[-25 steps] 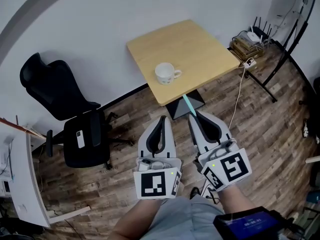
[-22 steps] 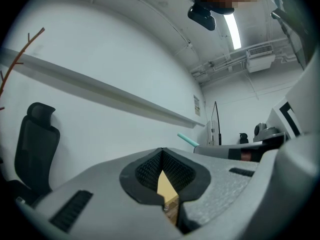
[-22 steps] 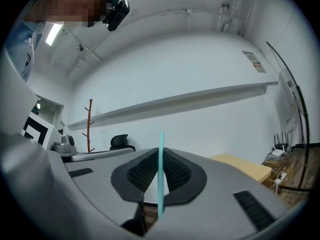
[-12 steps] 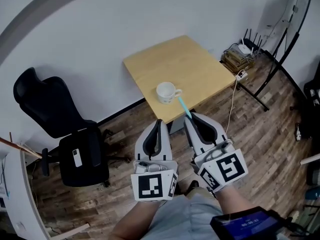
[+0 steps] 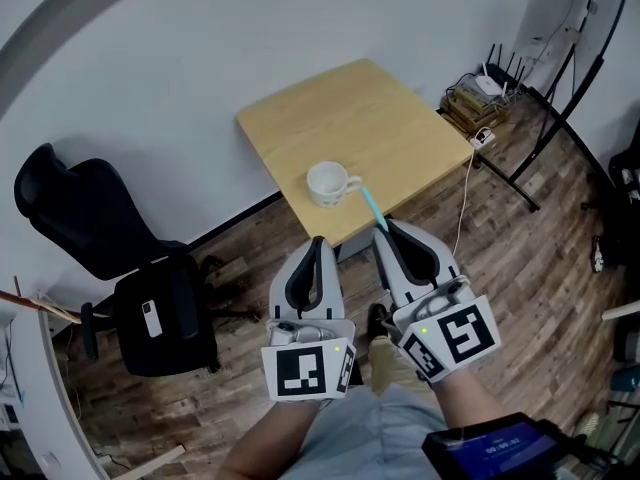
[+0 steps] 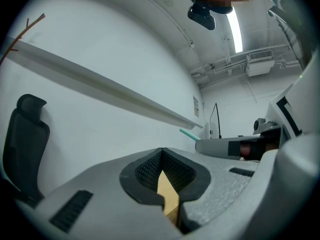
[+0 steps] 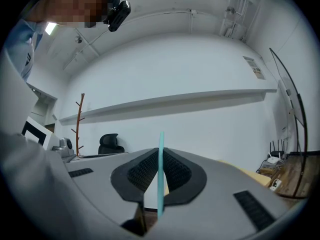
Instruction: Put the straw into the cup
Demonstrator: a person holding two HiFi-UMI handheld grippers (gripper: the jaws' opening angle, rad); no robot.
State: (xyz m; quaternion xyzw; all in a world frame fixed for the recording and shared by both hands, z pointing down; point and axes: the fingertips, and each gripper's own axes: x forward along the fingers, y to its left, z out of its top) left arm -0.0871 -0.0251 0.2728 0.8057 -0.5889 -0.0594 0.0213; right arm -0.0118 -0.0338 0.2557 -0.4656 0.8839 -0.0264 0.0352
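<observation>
A white mug [image 5: 327, 182] stands near the front edge of the small wooden table [image 5: 370, 118]. My right gripper [image 5: 386, 230] is shut on a teal straw [image 5: 371, 206], which points up and left, its tip just right of the mug's handle. In the right gripper view the straw [image 7: 160, 169] stands upright between the closed pads of the right gripper [image 7: 160, 151]. My left gripper [image 5: 318, 244] hangs beside it, below the mug, shut with nothing in it. In the left gripper view, the left gripper [image 6: 161, 151] shows closed jaws and the straw's tip [image 6: 188, 133] pokes in from the right.
A black office chair [image 5: 110, 238] stands at the left with a small white device [image 5: 150, 316] on its seat. A router and cables [image 5: 488, 86] lie on the floor right of the table, by a black stand [image 5: 560, 78]. A white wall runs behind the table.
Both grippers and the held straw have come closer to the table; the straw's tip now reaches beside the mug's handle. The mug has not moved on the table.
</observation>
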